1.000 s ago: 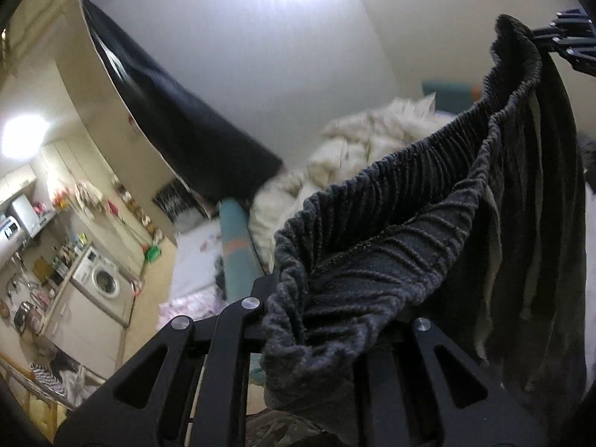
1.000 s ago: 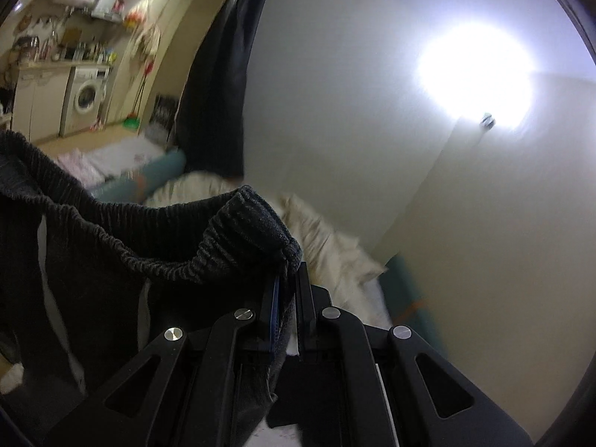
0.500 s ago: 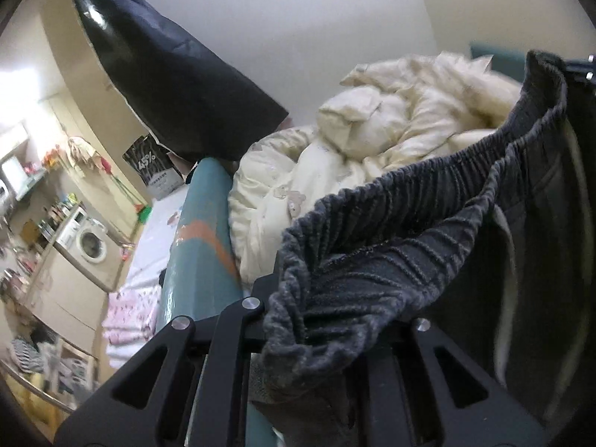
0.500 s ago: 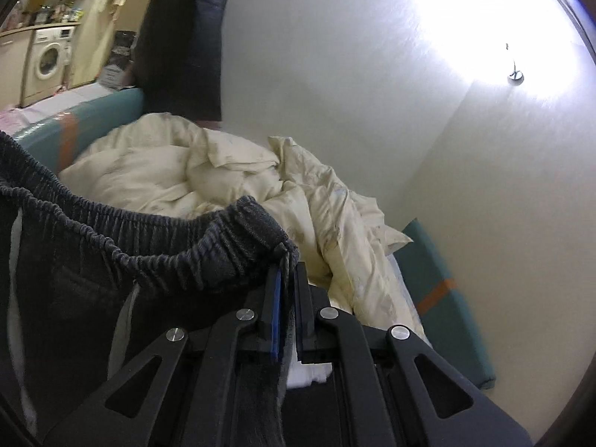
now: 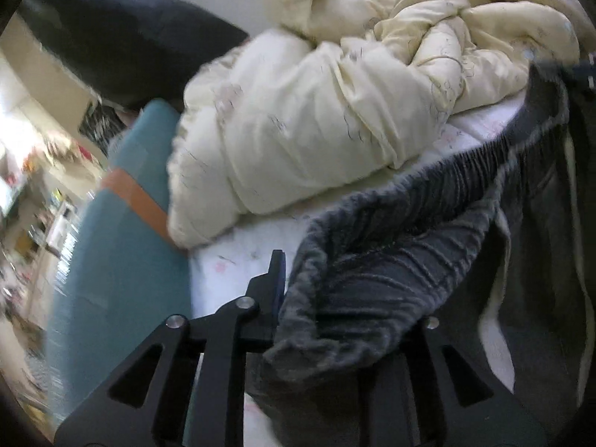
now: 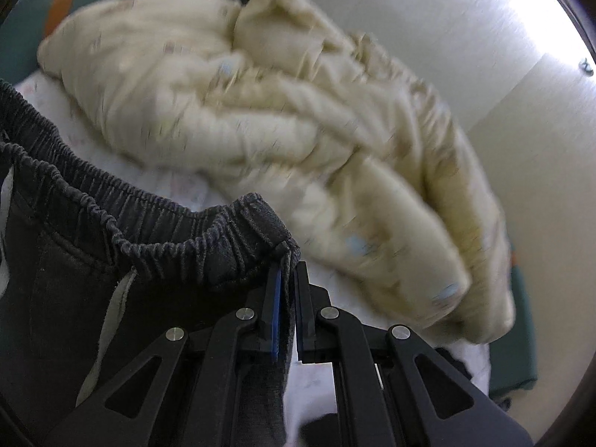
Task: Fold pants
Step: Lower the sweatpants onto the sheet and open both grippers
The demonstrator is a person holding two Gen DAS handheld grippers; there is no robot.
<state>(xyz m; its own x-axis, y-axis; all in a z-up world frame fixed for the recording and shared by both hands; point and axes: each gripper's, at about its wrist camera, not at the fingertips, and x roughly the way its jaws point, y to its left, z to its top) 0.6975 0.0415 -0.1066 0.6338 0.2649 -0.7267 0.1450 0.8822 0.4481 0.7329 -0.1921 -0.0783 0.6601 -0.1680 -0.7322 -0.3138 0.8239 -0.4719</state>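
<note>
Between the two grippers hang the pants (image 5: 428, 260), waistband stretched roughly level from one to the other, legs dropping below out of view. Left gripper (image 5: 327, 298): only one finger shows, the other buried under bunched elastic, so it appears pinched on the waistband corner. Right gripper (image 6: 287, 290): fingers pressed together on the opposite waistband corner, fabric visibly sandwiched. Neither hand is nearer; long axis of the garment hangs downward. Ahead lies white bed sheet (image 5: 238, 257), open near the grippers; crumpled cream duvet (image 6: 283, 104) crowds the far side, teal bolster (image 5: 123, 246) bounds the left edge. Judgement: lay-down room is limited to the near strip.
</note>
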